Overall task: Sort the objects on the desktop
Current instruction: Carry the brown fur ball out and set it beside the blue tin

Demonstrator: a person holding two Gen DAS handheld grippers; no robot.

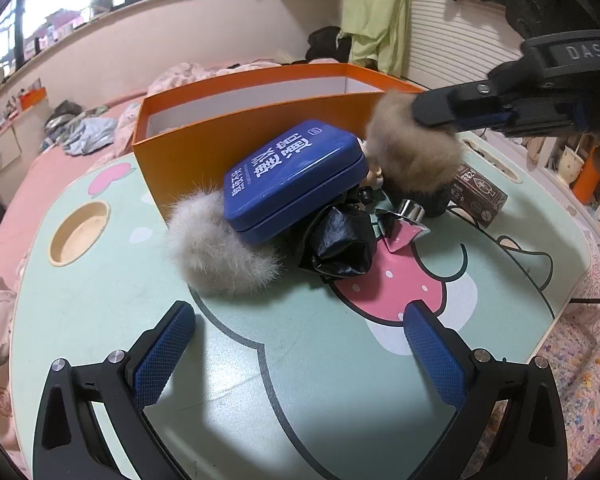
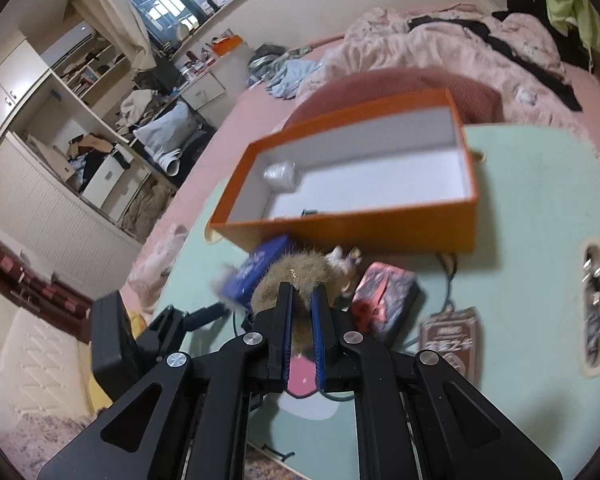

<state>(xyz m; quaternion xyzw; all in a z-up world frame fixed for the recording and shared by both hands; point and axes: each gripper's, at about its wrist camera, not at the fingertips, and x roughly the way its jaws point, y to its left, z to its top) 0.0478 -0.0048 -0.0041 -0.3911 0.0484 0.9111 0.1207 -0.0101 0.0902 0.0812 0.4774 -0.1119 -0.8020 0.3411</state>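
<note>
My right gripper (image 2: 302, 292) is shut on a brown fur pompom (image 2: 296, 276) and holds it above the pile; it also shows in the left wrist view (image 1: 414, 152), pinched by the right gripper (image 1: 424, 114). My left gripper (image 1: 300, 320) is open and empty above the green table (image 1: 260, 360). In front of it lie a pale fur pompom (image 1: 216, 248), a blue tin (image 1: 296, 176), a black crumpled bag (image 1: 340, 240) and a pink perfume bottle (image 1: 404, 224). The orange box (image 2: 364, 220) stands open behind the pile, with a silvery object (image 2: 282, 174) inside.
A brown card box (image 1: 478, 196) lies right of the pile; it also shows in the right wrist view (image 2: 452, 338), next to a dark red box (image 2: 388, 296). The table has a round cup recess (image 1: 80, 232) at left. A pink bed with clothes surrounds the table.
</note>
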